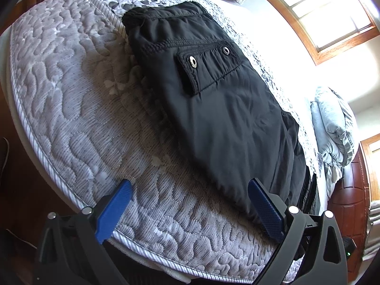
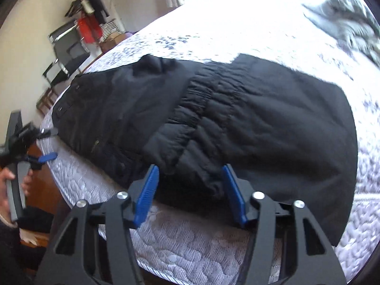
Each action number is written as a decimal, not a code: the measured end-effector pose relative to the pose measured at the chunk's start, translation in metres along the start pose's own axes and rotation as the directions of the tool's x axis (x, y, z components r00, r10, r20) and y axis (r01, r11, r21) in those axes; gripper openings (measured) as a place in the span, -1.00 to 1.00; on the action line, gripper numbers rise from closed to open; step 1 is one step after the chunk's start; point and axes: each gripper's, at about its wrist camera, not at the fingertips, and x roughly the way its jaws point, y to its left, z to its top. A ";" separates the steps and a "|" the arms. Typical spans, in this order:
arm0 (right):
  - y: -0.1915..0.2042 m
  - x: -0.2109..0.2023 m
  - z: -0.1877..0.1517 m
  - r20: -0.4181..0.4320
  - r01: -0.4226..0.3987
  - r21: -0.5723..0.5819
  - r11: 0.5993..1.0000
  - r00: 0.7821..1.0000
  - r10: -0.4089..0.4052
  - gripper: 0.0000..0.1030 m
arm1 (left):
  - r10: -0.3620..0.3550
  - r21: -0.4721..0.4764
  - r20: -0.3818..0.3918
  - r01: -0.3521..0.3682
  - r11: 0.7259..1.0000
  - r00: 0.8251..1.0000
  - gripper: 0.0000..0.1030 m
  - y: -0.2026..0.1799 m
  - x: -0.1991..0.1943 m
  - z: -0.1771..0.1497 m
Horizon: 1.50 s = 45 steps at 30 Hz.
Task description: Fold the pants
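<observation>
In your left wrist view, the left tool (image 1: 190,194) sits at the bottom of the frame with its blue pads spread wide and nothing between them but bare quilted mattress (image 1: 71,109). The black pants (image 1: 209,104) run from the upper centre down toward the lower right, lying flat on the bed; their near hem ends just beside your right-hand pad (image 1: 266,209), which overlaps the cloth's edge in the picture, though you cannot tell whether it touches. A flap pocket with two metal snaps (image 1: 192,61) shows in the upper middle of the garment. A grey bundle of bedding (image 1: 332,128) lies at the right edge. In your right wrist view, the right tool (image 2: 191,182) is at lower centre, its pads parted and not pressing on anything; a bunched fold of the pants (image 2: 213,118), near the gathered waistband (image 2: 209,90), sits between the tips. The garment spreads across the middle of the frame. Your left hand (image 2: 9,182) holds the other tool at the left edge, off the mattress corner.
</observation>
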 end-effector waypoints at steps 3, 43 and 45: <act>-0.009 0.003 -0.001 -0.018 -0.024 0.033 0.999 1.000 0.024 -0.52 | -0.001 -0.003 0.002 0.001 1.000 1.000 0.92 0.002 0.000 0.000; -0.097 -0.076 -0.015 0.130 -0.092 0.263 0.960 0.990 0.060 0.59 | -0.035 -0.011 0.017 0.035 0.999 0.999 0.92 -0.005 -0.006 0.008; -0.136 -0.082 -0.028 0.122 -0.103 0.333 0.937 0.990 0.065 0.59 | -0.035 -0.018 0.013 0.035 0.999 0.999 0.92 -0.004 -0.004 0.007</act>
